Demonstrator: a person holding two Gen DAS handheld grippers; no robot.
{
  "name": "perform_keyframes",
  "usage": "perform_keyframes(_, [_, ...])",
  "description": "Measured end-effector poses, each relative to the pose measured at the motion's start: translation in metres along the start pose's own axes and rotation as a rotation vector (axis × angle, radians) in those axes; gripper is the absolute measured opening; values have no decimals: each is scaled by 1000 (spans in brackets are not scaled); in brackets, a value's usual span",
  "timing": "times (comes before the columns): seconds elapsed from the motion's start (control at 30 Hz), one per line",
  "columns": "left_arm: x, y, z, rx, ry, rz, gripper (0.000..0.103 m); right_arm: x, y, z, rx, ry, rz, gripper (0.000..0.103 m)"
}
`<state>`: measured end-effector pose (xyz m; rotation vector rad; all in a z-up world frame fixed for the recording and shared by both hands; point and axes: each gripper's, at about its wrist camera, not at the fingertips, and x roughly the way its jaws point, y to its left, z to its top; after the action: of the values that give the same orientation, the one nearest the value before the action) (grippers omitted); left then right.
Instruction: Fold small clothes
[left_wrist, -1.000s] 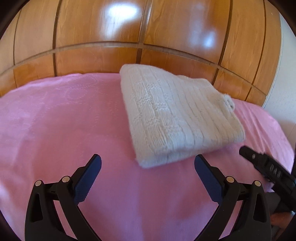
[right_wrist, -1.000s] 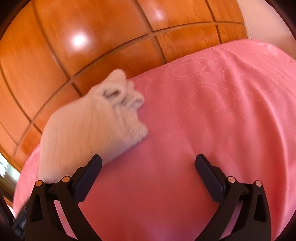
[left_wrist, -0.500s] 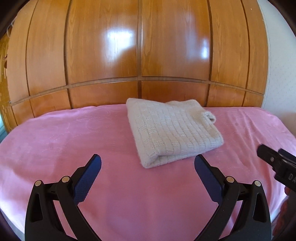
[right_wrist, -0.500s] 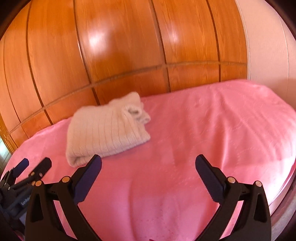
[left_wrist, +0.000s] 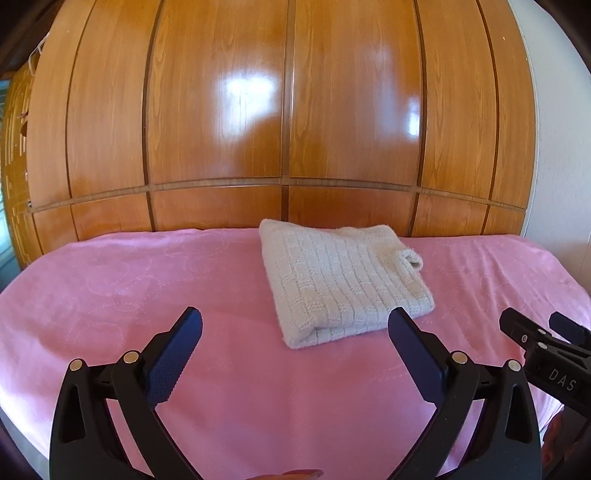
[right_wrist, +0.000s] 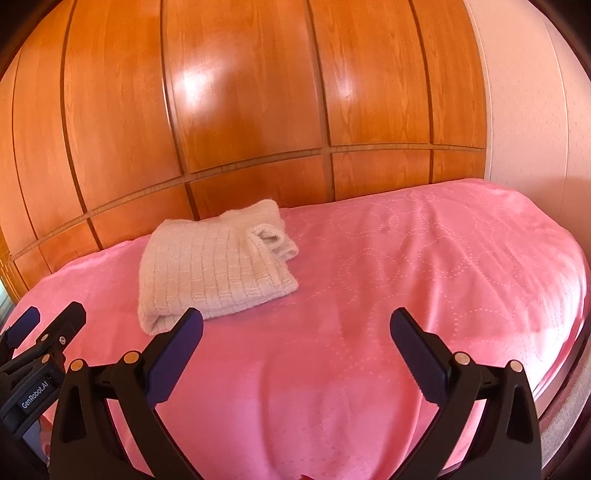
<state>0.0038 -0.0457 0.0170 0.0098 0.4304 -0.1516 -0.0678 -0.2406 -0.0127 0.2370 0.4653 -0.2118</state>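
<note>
I have both the left gripper (left_wrist: 294, 325) and right gripper (right_wrist: 295, 326) spread wide, holding nothing. The folded knit sweater (left_wrist: 341, 282) looks soft, light and floppy; I'd pinch its thick folded edge.

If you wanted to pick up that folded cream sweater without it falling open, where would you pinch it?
I'd pinch the sweater at its thick rounded fold, the near-left corner, coming in low from the front. All layers meet there, so it should lift as one bundle. The far right side has a loose rolled cuff that would likely pull free.
</note>
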Motion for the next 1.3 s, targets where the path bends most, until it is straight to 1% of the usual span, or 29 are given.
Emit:
perform_keyframes(0.23, [1, 6, 4, -46, 15, 1, 100, 0, -1, -1, 2, 6, 1, 101])
perform_keyframes(1.3, [1, 0, 0, -56, 35, 1, 100, 5, 2, -6, -1, 30, 8, 101])
